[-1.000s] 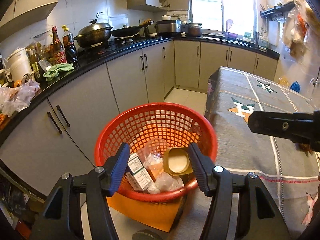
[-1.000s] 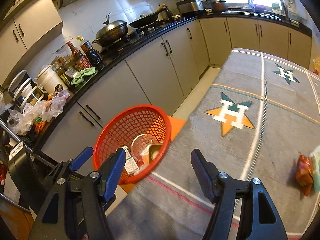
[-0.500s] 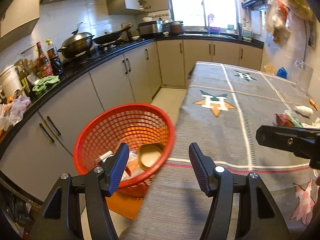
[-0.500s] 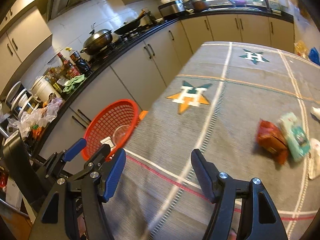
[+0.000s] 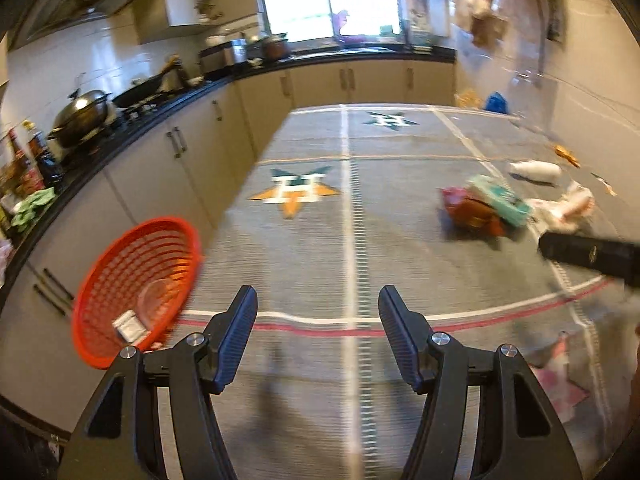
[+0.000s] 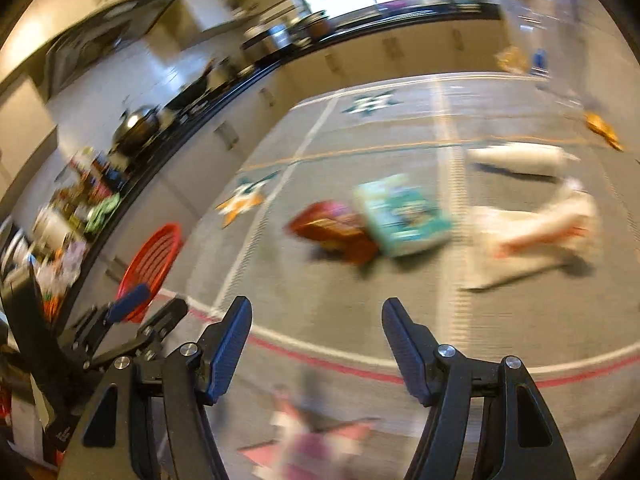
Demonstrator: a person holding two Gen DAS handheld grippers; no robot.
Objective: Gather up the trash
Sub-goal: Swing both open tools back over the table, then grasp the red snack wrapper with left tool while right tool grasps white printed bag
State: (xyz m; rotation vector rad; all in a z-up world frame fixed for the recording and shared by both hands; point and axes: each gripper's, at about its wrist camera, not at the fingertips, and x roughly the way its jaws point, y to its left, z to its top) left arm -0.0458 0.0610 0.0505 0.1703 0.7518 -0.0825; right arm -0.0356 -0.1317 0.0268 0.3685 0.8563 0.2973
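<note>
Left gripper (image 5: 318, 320) jaws apart, nothing between them, over grey tablecloth (image 5: 320, 240). Right gripper (image 6: 316, 332) also gaping, empty, over the same cloth. Trash ahead-right of left gripper, well apart: red-brown snack bag (image 5: 470, 210) touching teal packet (image 5: 500, 200), white crumpled wrapper (image 5: 568, 208) beyond, white bottle (image 5: 536, 169) lying farther back. From right gripper, snack bag (image 6: 332, 226) and teal packet (image 6: 404, 214) straight ahead, wrapper (image 6: 536, 228) ahead-right, all blurred. Red basket (image 5: 136, 284) off table edge, left of left gripper, some trash inside; far left of right gripper (image 6: 154, 252).
</note>
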